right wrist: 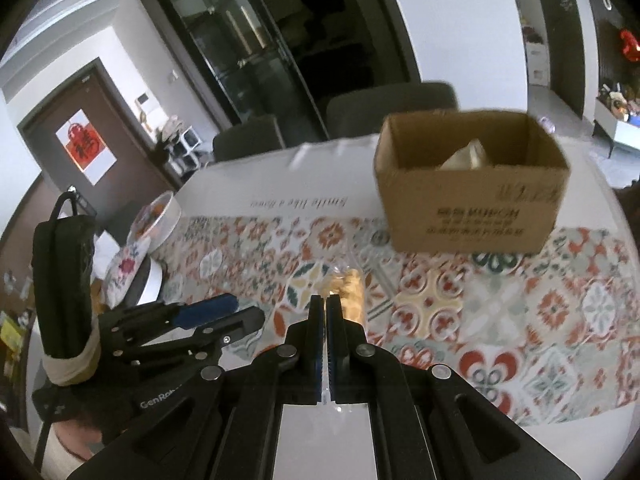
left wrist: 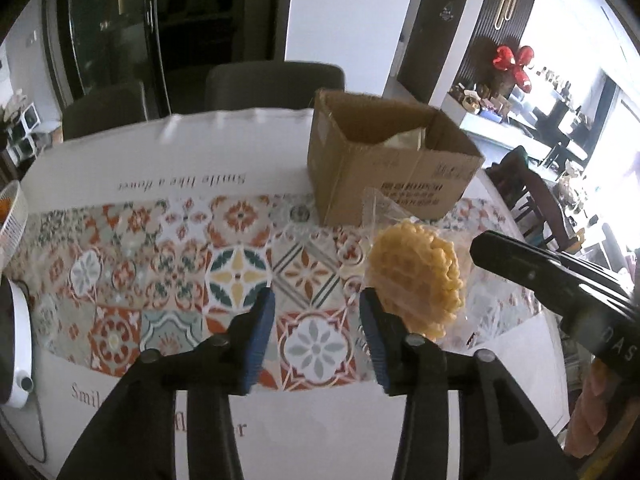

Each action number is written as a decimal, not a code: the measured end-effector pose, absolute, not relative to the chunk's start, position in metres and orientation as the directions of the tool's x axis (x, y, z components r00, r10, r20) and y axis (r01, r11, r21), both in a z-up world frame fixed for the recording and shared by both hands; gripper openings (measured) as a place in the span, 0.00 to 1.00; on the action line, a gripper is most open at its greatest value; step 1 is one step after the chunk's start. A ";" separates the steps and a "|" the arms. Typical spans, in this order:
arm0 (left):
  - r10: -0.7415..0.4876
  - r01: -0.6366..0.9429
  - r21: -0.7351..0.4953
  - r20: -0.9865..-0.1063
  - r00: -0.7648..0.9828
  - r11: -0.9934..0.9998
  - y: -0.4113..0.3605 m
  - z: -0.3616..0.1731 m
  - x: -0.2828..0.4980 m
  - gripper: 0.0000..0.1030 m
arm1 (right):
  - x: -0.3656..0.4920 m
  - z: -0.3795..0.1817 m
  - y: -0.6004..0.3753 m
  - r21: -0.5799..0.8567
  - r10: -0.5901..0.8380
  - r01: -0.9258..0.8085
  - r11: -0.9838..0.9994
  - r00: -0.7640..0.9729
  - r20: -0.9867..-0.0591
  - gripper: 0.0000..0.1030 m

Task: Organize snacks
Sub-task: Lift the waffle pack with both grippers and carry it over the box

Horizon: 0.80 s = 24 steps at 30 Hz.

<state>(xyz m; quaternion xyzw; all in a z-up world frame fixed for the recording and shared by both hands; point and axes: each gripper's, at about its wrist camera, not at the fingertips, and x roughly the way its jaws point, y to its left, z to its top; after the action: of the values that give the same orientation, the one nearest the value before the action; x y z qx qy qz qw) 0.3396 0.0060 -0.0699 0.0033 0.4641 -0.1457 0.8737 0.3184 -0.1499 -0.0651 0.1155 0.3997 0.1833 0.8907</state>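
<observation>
A clear bag of yellow flower-shaped cookies hangs above the patterned tablecloth. My right gripper is shut on the bag's plastic edge. In the left wrist view the bag sits just right of my left gripper, which is open with nothing between its blue pads. The right gripper comes in from the right beside the bag. An open cardboard box stands farther back on the table, with a pale packet inside. The left gripper shows low on the left in the right wrist view.
A white basket of orange snacks and a floral pouch lie at the table's left end. A white round appliance stands at the near left edge. Dark chairs line the far side.
</observation>
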 end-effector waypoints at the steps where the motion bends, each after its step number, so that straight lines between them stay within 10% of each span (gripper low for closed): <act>1: -0.259 0.265 -0.131 -0.805 0.534 0.955 0.002 -0.064 0.343 0.43 | 0.320 -0.060 -0.154 0.351 0.417 -0.233 0.907 0.622 -0.663 0.03; 24: -0.278 0.296 -0.125 -0.779 0.562 0.947 -0.069 -0.006 0.454 0.46 | 0.446 0.027 -0.229 0.279 0.276 -0.125 0.952 0.742 -0.611 0.03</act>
<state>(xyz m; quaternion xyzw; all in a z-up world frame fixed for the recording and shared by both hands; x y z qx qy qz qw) 0.4538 -0.0691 -0.0056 0.0103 0.4389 -0.1626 0.8836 0.4461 -0.2285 0.0273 0.1103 0.3424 0.1083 0.9267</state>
